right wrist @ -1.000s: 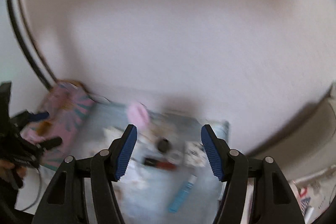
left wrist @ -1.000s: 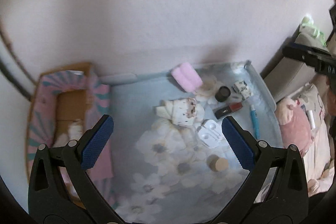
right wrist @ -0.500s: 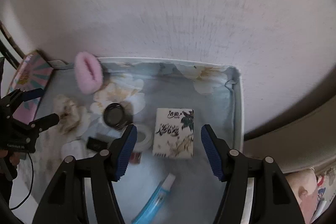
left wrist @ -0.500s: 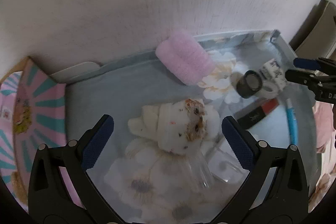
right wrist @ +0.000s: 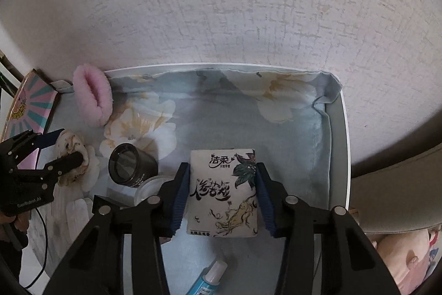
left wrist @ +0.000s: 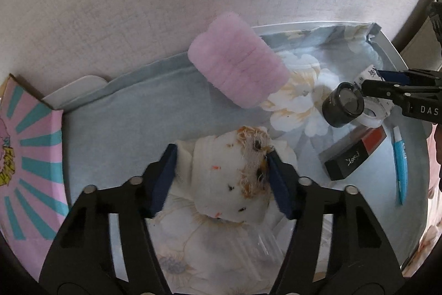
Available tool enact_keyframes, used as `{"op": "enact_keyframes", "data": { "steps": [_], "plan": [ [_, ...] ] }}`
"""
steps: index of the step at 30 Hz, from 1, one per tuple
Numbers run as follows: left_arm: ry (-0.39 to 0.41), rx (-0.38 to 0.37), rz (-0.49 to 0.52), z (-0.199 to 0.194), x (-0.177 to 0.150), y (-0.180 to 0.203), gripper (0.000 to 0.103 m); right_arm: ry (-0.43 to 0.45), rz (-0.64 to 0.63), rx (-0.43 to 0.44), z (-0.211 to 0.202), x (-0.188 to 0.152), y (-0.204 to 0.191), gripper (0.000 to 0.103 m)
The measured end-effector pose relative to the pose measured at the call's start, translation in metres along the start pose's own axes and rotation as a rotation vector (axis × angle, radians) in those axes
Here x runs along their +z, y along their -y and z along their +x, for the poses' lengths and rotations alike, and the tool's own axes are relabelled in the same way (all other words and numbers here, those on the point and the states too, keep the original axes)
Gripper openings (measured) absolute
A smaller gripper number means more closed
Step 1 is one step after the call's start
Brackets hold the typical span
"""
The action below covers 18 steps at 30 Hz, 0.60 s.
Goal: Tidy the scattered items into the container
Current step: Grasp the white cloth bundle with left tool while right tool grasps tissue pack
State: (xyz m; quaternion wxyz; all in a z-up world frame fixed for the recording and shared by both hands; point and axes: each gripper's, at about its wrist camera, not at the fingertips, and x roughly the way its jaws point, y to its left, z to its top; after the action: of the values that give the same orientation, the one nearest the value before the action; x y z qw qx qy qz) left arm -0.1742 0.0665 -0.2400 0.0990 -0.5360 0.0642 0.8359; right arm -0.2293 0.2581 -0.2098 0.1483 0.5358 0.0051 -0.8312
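Left gripper (left wrist: 221, 176) was clamped on plush toy (left wrist: 232, 179); tissue pack (right wrist: 223, 192), pinched by right gripper (right wrist: 222, 191), was clear only in right view.

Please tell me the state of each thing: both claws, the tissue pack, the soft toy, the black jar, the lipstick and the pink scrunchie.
Left claw: shut on soft toy.
Right claw: shut on tissue pack.
Black jar: on its side.
Lipstick: lying flat, capped.
Pink scrunchie: leaning on wall.
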Motion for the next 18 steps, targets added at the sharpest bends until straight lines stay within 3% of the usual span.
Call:
{"op": "enact_keyframes", "data": {
  "steps": [10,18],
  "plan": [
    [0.014,-0.001,-0.024,-0.018,0.002,-0.006,0.046,0.05,-0.014,0.002,-0.024,0.0,-0.002,0.042],
    [0.078,0.012,-0.054,-0.074,0.01,-0.018,0.045,0.102,-0.047,0.025,-0.078,0.008,-0.022,0.042]
  ]
}}
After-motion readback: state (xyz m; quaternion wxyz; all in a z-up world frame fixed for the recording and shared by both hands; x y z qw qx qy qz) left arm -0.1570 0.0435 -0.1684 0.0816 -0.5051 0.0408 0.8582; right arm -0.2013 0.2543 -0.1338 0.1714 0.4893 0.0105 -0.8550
